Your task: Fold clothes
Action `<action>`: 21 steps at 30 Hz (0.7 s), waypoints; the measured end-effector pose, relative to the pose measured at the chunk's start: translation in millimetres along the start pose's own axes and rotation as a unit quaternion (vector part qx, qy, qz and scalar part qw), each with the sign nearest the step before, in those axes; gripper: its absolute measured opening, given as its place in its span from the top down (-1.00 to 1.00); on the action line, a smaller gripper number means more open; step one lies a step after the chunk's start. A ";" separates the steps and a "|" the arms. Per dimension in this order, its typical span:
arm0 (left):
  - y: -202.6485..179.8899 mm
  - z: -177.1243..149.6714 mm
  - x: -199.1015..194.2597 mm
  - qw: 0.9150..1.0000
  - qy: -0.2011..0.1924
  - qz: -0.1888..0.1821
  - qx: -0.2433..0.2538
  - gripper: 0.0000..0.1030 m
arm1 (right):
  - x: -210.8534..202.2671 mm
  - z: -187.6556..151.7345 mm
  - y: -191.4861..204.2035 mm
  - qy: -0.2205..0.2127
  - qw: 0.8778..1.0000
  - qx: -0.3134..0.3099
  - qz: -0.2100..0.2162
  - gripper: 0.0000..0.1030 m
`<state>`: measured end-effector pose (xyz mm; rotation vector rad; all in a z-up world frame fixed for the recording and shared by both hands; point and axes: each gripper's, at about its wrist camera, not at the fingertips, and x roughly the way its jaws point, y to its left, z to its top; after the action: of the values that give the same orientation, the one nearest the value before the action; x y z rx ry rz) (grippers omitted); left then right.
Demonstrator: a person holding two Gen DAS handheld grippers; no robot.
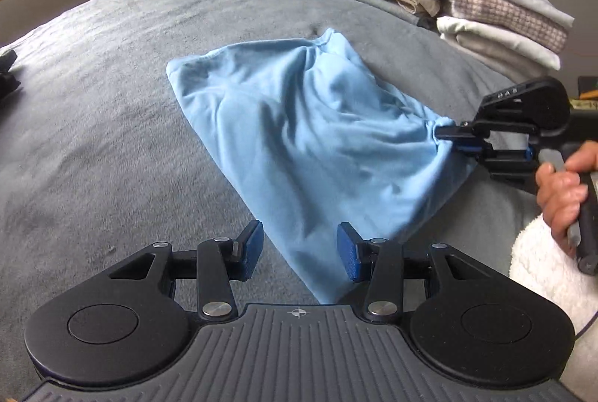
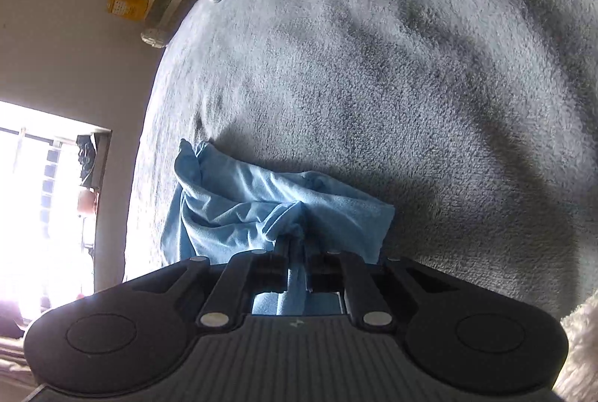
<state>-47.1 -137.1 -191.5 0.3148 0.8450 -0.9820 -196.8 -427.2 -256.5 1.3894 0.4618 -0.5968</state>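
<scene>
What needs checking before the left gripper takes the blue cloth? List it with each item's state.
1. Right gripper pinching a bunched corner of the light blue garment: ok.
2. Left gripper jaws apart, nothing between them: ok.
3. Near edge of the garment below the left gripper: ok.
4. Garment lying flat: not ok, creased and gathered toward the right gripper.
5. Grey blanket bare beside the garment: ok.
6. Folded stacks apart from the garment: ok.

Light-blue garment (image 1: 299, 140) lies rumpled on the bed; one corner lifted.
</scene>
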 end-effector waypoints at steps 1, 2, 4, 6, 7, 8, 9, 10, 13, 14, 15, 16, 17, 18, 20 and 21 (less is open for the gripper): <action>0.9 -4.0 0.3 1.000 -0.002 -0.004 -0.001 0.16 | 0.9 1.2 0.0 0.003 1.000 0.006 0.004 0.79; 2.5 -9.6 -0.2 1.000 -0.004 -0.010 -0.006 0.16 | 1.4 2.5 0.0 0.005 1.000 0.011 0.009 0.74; 6.2 -19.9 -1.1 1.000 -0.009 -0.022 -0.018 0.16 | 2.6 4.8 1.5 0.010 1.000 0.014 0.012 0.64; 9.7 -25.1 -0.5 0.999 -0.013 -0.030 -0.026 0.16 | 3.9 6.1 5.3 0.016 1.000 0.011 0.011 0.53; 11.3 -27.6 -0.1 0.999 -0.015 -0.032 -0.030 0.16 | 3.9 6.1 8.0 0.018 1.000 0.006 0.008 0.39; 12.9 -30.0 0.3 0.999 -0.017 -0.034 -0.033 0.16 | 3.5 5.7 11.2 0.020 1.000 -0.001 0.005 0.29; 14.5 -32.5 0.7 0.999 -0.019 -0.036 -0.036 0.16 | 3.2 5.3 14.4 0.022 1.000 -0.008 0.002 0.27; 16.7 -34.2 1.7 0.998 -0.020 -0.039 -0.041 0.16 | 2.6 4.9 17.5 0.023 1.000 -0.016 -0.003 0.24; 24.3 -37.8 5.1 0.996 -0.019 -0.049 -0.066 0.15 | 3.5 3.9 25.7 0.028 0.998 -0.045 -0.027 0.23; 25.7 -38.5 5.5 0.996 -0.020 -0.052 -0.071 0.16 | 5.7 3.6 28.8 0.031 0.997 -0.059 -0.038 0.24; 26.0 -38.8 5.4 0.996 -0.022 -0.054 -0.072 0.16 | 8.4 3.2 32.0 0.034 0.995 -0.075 -0.050 0.24; 25.7 -38.8 5.4 0.996 -0.023 -0.055 -0.070 0.15 | 10.9 2.6 35.4 0.037 0.993 -0.093 -0.061 0.24; 24.5 -38.9 5.0 0.996 -0.024 -0.056 -0.067 0.15 | 13.0 1.7 39.3 0.038 0.990 -0.115 -0.070 0.32; 22.3 -38.8 4.4 0.996 -0.026 -0.056 -0.061 0.15 | 14.1 0.3 43.5 0.036 0.986 -0.139 -0.078 0.43; 16.8 -39.1 3.4 0.997 -0.030 -0.055 -0.045 0.15 | 9.2 -2.7 50.2 0.028 0.981 -0.175 -0.080 0.86; 13.4 -39.4 3.0 0.997 -0.033 -0.054 -0.036 0.15 | 6.1 -3.5 51.3 0.025 0.980 -0.181 -0.075 0.87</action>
<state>-54.2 -108.5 -221.1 0.1758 0.8419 -1.0551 -159.3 -420.6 -221.4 1.0290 0.6847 -0.5686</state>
